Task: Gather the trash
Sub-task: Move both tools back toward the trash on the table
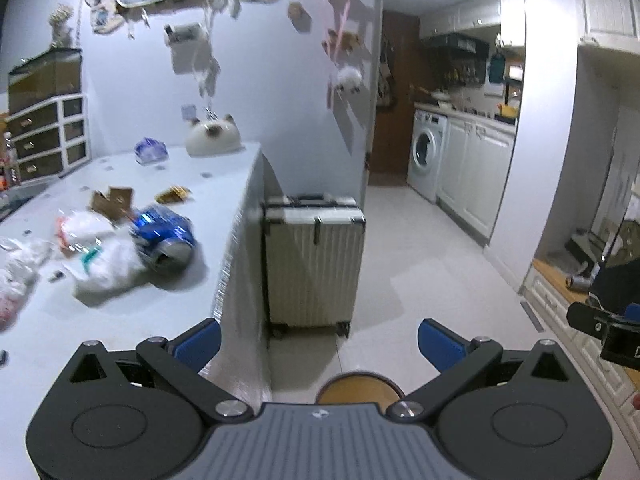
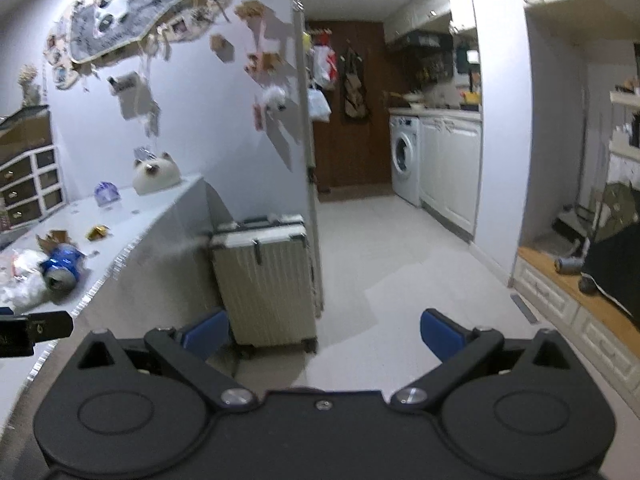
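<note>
Trash lies on a white table (image 1: 132,332): a crushed blue can (image 1: 166,236), crumpled white plastic (image 1: 104,268), a torn brown cardboard piece (image 1: 112,200) and a gold wrapper (image 1: 173,194). My left gripper (image 1: 319,346) is open and empty, hovering off the table's right edge, below and right of the can. My right gripper (image 2: 325,334) is open and empty, held over the floor right of the table. The right wrist view shows the blue can (image 2: 62,266), the cardboard piece (image 2: 54,239) and the gold wrapper (image 2: 98,232) at far left.
A ribbed cream suitcase (image 1: 314,260) stands against the table's end. A round wooden stool top (image 1: 360,388) sits below the left gripper. A cat-shaped cushion (image 1: 212,138) and a purple bag (image 1: 150,150) rest at the table's back. A washing machine (image 2: 406,160) and cabinets line the far kitchen.
</note>
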